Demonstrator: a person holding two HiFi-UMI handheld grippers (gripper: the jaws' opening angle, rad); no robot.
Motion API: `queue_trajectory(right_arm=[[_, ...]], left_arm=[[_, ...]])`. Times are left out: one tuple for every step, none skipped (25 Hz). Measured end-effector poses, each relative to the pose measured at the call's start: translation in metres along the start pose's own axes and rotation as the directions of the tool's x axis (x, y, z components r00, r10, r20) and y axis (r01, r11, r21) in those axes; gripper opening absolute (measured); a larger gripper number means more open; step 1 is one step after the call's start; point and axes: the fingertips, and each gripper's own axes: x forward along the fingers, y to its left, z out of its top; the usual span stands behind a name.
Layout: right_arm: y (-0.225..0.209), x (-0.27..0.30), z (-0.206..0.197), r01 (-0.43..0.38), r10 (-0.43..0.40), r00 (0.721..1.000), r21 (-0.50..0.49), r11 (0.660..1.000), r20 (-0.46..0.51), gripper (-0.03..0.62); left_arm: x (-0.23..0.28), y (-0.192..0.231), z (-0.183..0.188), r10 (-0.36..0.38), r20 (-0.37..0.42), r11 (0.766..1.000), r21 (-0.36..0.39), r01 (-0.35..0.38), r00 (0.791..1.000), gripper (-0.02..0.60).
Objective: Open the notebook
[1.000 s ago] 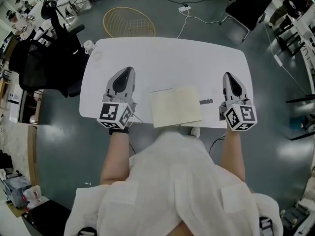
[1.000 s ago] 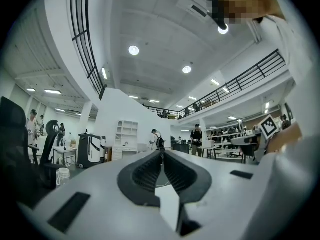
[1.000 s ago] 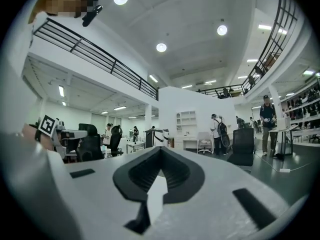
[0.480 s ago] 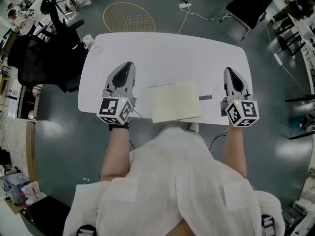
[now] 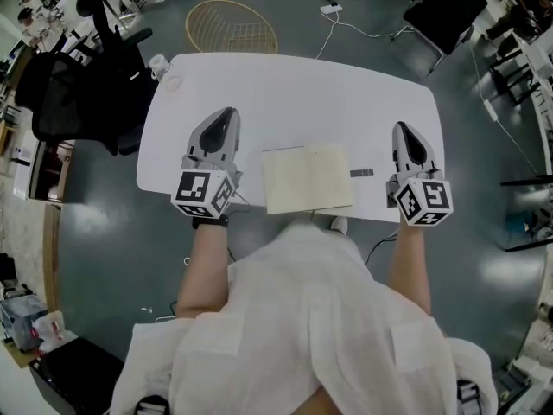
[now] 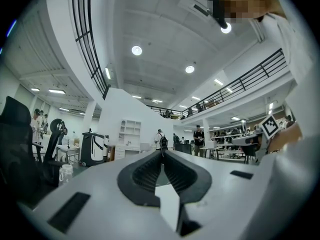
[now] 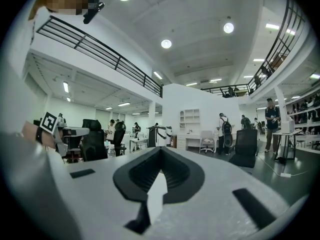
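The left gripper [image 6: 161, 153] has its two fingers [image 6: 146, 174] brought together at the tips, and nothing sits between them. Their black ribbed pads bow outward below the tips and leave a teardrop-shaped hollow. The right gripper [image 7: 160, 150] is the same: tips meeting in a point, ribbed black pads [image 7: 176, 173] curving around an empty hollow. Both are set in smooth, matte grey-white shells with small dark rectangular slots.

From above, each gripper tapers to a rounded nose and rests low over the table [image 5: 294, 93], pointing away from the person. Each carries a cube of black-and-white square markers [image 5: 204, 194] at the wrist end, with bare forearms behind.

The notebook [image 5: 308, 178] lies flat between the two grippers, touching neither, with its near side at the table's near edge. It is a pale cream rectangle with a faint line running down it left of centre. I cannot tell whether that surface is a cover or pages. A short dark grey strip [image 5: 361, 173] lies just beside its right side.

The table is a plain white slab with rounded corners. Beyond its far edge a round yellow wire basket [image 5: 232, 26] sits on the glossy grey floor [image 5: 484, 258]. A black office chair [image 5: 82, 102] stands at the far left corner.
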Motion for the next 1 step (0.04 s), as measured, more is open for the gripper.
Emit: queue_trajectory(right_arm=[[0.0005, 0.0, -0.0005, -0.001, 0.001, 1.0, -0.002, 1.0, -0.002, 0.002]], left_arm=[[0.0003, -0.0003, -0.0001, 0.0, 0.001, 1.0, 0.0, 0.0, 1.0, 0.023]])
